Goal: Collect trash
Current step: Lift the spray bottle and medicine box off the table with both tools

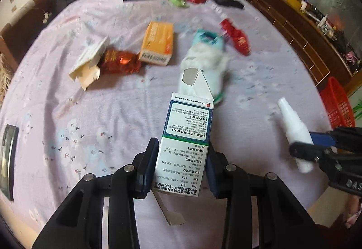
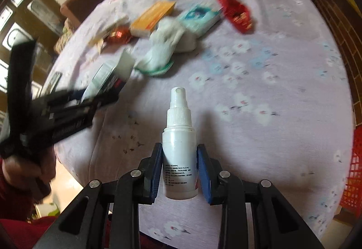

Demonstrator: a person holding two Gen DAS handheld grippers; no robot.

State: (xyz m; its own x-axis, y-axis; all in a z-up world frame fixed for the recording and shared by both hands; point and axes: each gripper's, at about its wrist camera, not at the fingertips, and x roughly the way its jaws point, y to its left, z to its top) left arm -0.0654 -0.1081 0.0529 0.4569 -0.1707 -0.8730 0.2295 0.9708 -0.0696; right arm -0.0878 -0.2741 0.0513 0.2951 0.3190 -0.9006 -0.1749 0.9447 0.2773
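A white medicine box [image 1: 185, 147] is pinched by the left hand-held gripper [image 1: 183, 167] above the floral-clothed counter [image 1: 90, 126], while a white spray bottle [image 2: 179, 149] is clamped in the right hand-held gripper [image 2: 179, 172]. More wrappers are scattered farther back.

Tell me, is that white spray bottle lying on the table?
No, the right tongs hold the bottle by its body, lifted above the tablecloth.
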